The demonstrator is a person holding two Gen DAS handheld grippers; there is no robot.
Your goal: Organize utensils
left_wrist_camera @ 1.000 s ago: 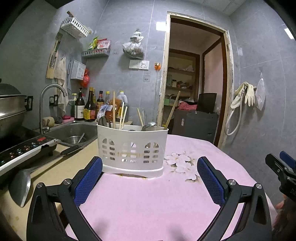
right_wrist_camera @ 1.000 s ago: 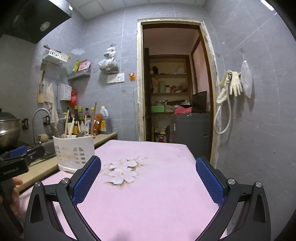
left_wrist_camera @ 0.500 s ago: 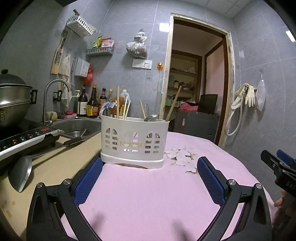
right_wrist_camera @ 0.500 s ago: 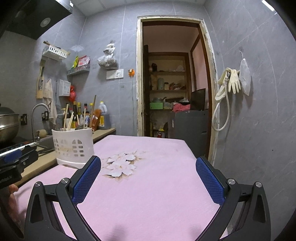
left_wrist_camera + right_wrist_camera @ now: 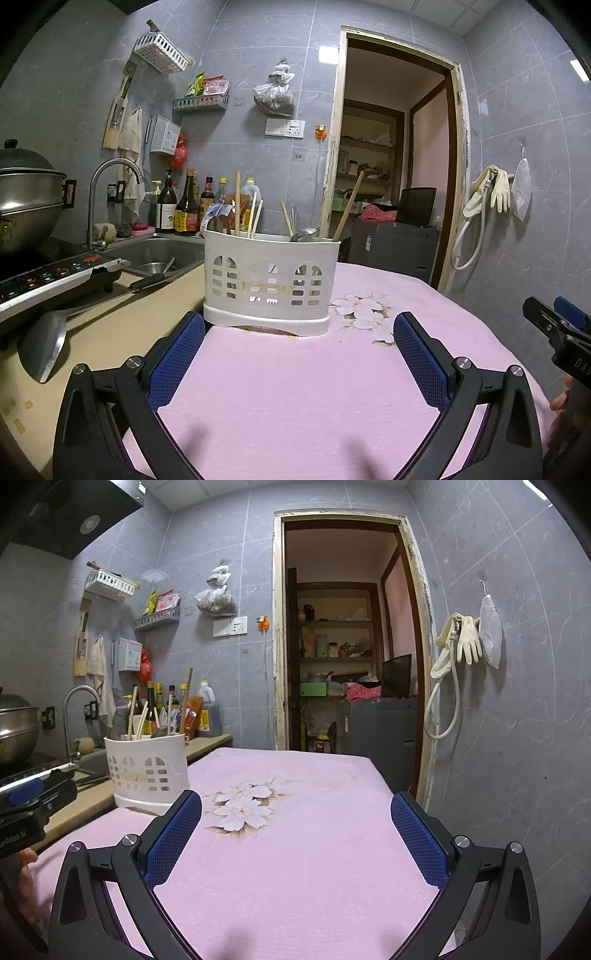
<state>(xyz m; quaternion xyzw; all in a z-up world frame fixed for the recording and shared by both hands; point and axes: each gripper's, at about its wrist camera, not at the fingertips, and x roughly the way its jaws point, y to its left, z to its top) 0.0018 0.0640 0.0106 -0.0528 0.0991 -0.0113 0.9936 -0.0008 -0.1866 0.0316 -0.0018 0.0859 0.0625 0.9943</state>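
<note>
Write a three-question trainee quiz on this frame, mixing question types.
1. True or false: the left gripper holds a chopstick.
2. Where does the white utensil holder stand? A. in the sink B. on the pink cloth C. on the stove
3. Fill in: the ladle lies on the beige ____, outside the holder.

Key
1. False. Its jaws stand open and empty; the right gripper likewise.
2. B. It stands on the pink cloth, near the edge beside the counter.
3. Counter.
</note>
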